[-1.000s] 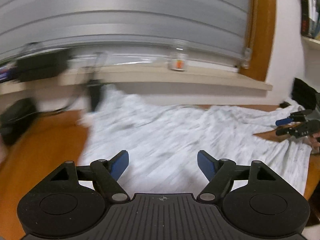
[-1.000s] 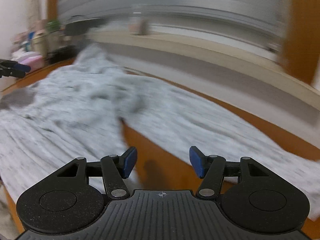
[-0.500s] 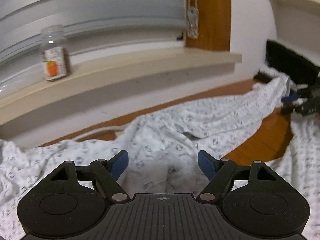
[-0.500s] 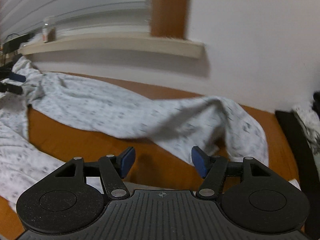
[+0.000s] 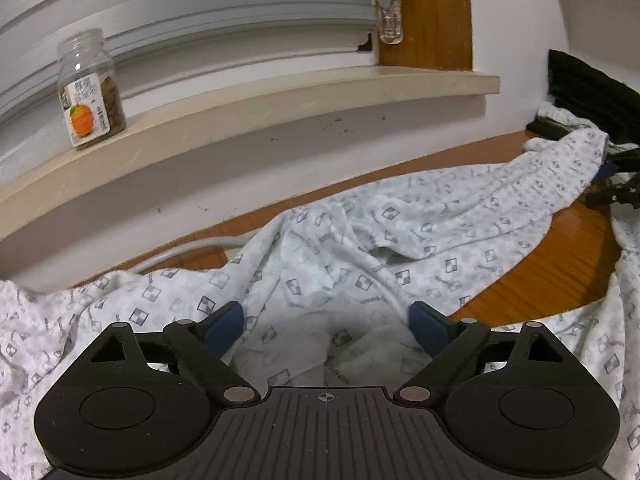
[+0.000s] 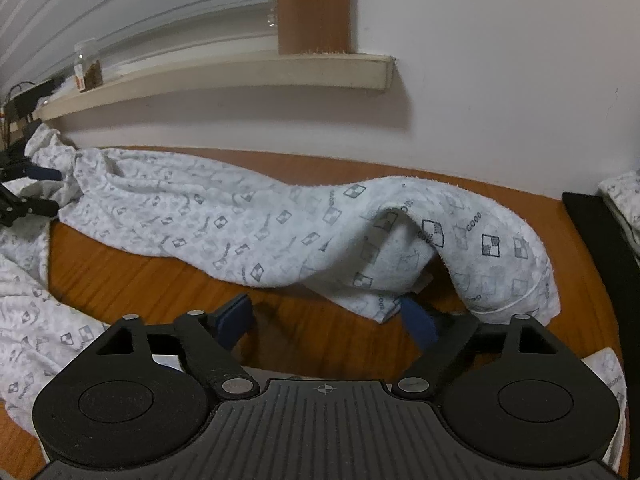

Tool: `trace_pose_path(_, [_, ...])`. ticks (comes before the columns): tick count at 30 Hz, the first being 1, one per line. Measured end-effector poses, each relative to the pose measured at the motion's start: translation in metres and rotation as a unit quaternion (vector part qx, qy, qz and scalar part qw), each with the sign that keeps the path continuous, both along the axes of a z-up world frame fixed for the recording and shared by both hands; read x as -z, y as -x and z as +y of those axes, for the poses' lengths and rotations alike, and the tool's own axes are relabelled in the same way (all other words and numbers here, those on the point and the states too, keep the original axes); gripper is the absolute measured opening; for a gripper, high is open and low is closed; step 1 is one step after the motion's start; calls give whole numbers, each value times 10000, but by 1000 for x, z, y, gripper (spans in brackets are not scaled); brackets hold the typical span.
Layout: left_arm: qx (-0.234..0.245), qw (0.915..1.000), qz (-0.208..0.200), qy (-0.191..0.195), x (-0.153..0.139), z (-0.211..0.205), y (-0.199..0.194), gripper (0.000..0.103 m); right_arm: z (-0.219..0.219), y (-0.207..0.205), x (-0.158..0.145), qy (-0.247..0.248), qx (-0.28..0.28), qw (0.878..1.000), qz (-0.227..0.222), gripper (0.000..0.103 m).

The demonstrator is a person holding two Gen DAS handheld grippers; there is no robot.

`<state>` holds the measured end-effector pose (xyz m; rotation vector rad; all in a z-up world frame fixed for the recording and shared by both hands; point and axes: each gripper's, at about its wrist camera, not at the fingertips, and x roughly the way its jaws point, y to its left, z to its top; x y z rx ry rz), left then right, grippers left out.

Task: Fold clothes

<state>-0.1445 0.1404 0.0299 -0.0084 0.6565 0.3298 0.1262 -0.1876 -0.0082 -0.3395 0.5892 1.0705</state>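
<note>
— Where was the cloth when you looked?

— The white patterned garment [image 5: 400,264] lay spread and rumpled over the wooden table [image 5: 560,264], running along the wall under the window sill [image 5: 280,104]. In my left wrist view it filled the space in front of the left gripper [image 5: 326,326]; a bunched fold of it sat between the blue pads [image 5: 224,322], which did not press on it. Those jaws were wide and opening further, so I held nothing on that side.

— And the other side?

— In the right wrist view the right gripper [image 6: 324,316] hung over bare table, its jaws also opening. The garment's end humped up just ahead of it, and a low edge of the fabric came down next to the right-hand pad [image 6: 418,318]. I could not tell whether pad and cloth touched there, but nothing was clamped: released as well.

— Could you see one gripper from the other?

— Yes. From the left camera the right gripper showed at the far right edge beside the cloth; from the right camera the left one appeared at the far left edge, against the garment's other end.

— Anything else around?

— A glass jar [image 5: 90,88] with an orange on its label stood upright on the sill, and a bead chain's pull [image 5: 389,12] hung from the blind above. A pale cable [image 5: 192,248] ran out from under the cloth near the wall.
</note>
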Motion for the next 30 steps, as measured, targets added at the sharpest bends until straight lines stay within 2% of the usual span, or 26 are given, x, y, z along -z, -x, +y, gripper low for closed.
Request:
trace_pose_path(4, [-167, 9998, 9, 53, 1, 4, 0, 97, -3, 0, -2, -91, 68, 9999, -48, 83])
trace_pose_path(9, [-255, 9997, -43, 51, 0, 6, 1, 98, -16, -3, -6, -433, 421, 9981, -92, 83])
trace_pose_path(14, [-290, 9995, -79, 8, 0, 5, 2, 99, -30, -12, -10, -819, 843, 9931, 21, 83])
trace_pose_path(19, [-286, 9994, -172, -47, -1, 4, 4, 99, -37, -19, -10, -990, 992, 9899, 203, 83])
trace_pose_path(23, [-229, 9993, -246, -188, -3, -1, 6, 94, -51, -30, -10, -1452, 1037, 9821, 610, 83])
trace_pose_path(25, [-170, 9991, -262, -299, -3, -5, 6, 84, -56, -36, -11, -1625, 1191, 9754, 894, 82])
trace_pose_path(27, [-44, 9986, -219, -472, -3, -12, 4, 78, -59, -46, -10, -1808, 1293, 9663, 1297, 82])
trace_pose_path(30, [90, 9968, 41, -788, 0, -24, -5, 78, -56, -63, -7, -1927, 1547, 9518, 1818, 75])
